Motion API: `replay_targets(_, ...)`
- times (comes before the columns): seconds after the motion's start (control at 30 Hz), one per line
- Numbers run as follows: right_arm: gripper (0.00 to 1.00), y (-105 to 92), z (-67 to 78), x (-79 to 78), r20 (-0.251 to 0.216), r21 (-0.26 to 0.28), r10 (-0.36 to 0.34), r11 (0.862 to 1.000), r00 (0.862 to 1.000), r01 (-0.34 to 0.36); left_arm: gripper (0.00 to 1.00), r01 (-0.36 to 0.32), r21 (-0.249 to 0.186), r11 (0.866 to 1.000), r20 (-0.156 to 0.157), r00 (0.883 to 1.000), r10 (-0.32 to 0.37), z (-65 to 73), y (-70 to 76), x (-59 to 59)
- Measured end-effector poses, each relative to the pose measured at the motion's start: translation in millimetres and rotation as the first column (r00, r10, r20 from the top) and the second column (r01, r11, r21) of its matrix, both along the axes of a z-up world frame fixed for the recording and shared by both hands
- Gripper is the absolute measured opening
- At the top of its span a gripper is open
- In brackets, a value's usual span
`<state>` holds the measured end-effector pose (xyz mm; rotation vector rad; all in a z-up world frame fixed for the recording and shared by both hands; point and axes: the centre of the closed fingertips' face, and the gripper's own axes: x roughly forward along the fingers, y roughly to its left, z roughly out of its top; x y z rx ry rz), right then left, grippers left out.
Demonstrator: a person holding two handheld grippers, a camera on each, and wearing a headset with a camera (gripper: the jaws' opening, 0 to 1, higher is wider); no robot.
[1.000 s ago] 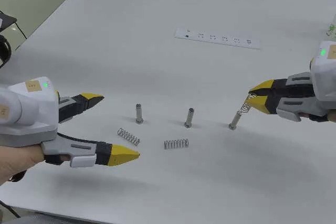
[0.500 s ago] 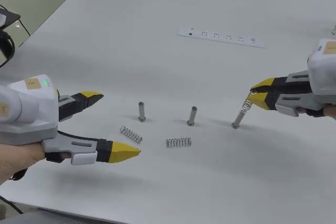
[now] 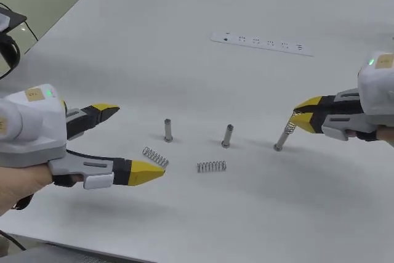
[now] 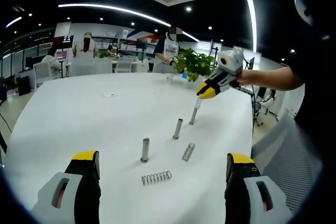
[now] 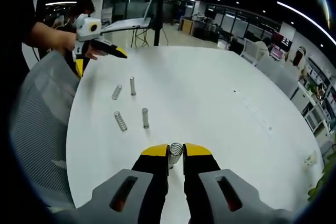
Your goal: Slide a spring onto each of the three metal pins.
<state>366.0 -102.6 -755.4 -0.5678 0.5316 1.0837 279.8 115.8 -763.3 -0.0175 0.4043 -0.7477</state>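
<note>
Yellow-tipped jaws of the right gripper (image 3: 297, 115) are pinched narrow on a spring (image 3: 289, 126), holding it at the top of the right pin (image 3: 279, 145) on the white counter (image 3: 184, 60). From where I stand the spring's lower end sits over the pin's tip, though I cannot tell how far down it reaches. That pin seems to lean toward the gripper more than the middle pin (image 3: 228, 135) or the left pin (image 3: 167, 130), which stand bare and upright to its left.

On the near side of those two, a loose spring (image 3: 212, 166) lies flat just in front of the middle pin. A second loose spring (image 3: 155, 157) lies near the left pin, close to one jaw tip of the left gripper (image 3: 139, 141). That gripper hovers above the counter with its jaws wide and empty.

The trouble I would expect is at the right pin. It looks free-standing, so a sideways push instead of a straight one along its length could topple it. The spring could also catch on the pin's top edge and buckle. Squeezed too hard, it might flick out of the jaws and roll across the counter.
</note>
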Motion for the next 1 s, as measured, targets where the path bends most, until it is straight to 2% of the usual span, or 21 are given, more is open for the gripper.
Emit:
replay_targets(0.47, 0.07, -1.1, -21.0, -1.7, -0.033, -0.038, -0.002, 0.999, 0.999, 0.001, 0.97, -0.003, 0.001, 1.0, -0.008, 1.0, 0.003, -0.4, 3.3, -1.4)
replay_targets(0.83, 0.07, -6.5, -49.3, -6.0, -0.089, -0.081, -0.011, 0.997, 0.996, 0.003, 0.97, 0.009, 0.003, 1.0, -0.015, 1.0, -0.009, 0.3, 0.0, -3.6)
replay_targets(1.0, 0.08, -9.4, -56.8, -6.3, -0.107, -0.079, -0.04, 0.996, 0.993, 0.032, 0.97, 0.006, 0.004, 1.0, -0.013, 1.0, -0.006, 0.7, 2.4, -3.9)
